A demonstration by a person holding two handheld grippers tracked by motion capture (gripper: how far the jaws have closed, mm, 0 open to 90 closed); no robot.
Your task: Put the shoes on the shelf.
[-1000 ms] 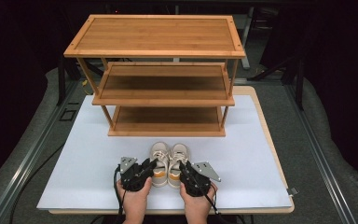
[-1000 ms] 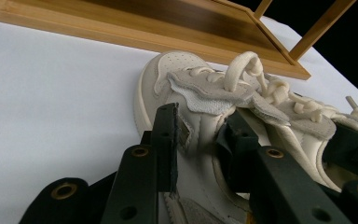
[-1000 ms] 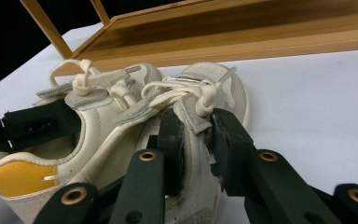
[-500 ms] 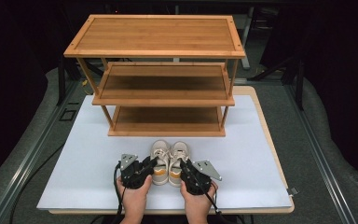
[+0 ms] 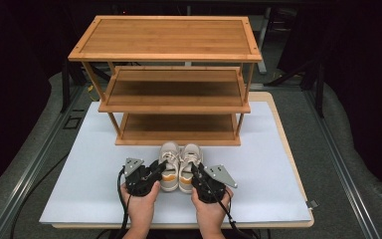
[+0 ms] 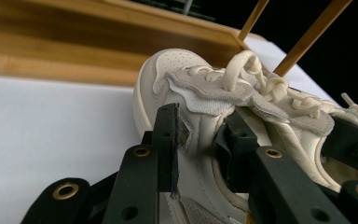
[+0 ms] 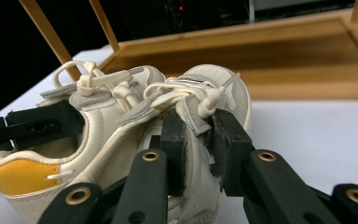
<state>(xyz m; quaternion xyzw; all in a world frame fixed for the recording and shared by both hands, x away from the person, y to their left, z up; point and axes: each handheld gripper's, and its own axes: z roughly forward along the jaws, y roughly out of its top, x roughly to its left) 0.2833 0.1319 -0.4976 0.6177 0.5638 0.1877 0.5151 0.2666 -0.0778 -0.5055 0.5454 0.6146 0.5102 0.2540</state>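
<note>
A pair of cream sneakers stands side by side in front of the wooden rack, the left shoe (image 5: 169, 155) and the right shoe (image 5: 190, 155). My left gripper (image 5: 159, 168) is shut on the left shoe's (image 6: 177, 74) outer side wall, one jaw inside the opening and one outside. My right gripper (image 5: 195, 173) is shut the same way on the right shoe's (image 7: 219, 81) outer wall. In the right gripper view the left shoe (image 7: 98, 128) shows an orange heel patch. Both shoes hang slightly above the white mat (image 5: 79, 174).
A three-tier bamboo shoe rack (image 5: 174, 74) stands just behind the shoes, its lowest shelf (image 5: 176, 127) at mat level. The mat covers a wooden table with free room to either side of the hands. Dark floor and metal rails surround the table.
Both hands have risen a little, lifting the two shoes with them. The jaws stay clamped on the shoe walls.
</note>
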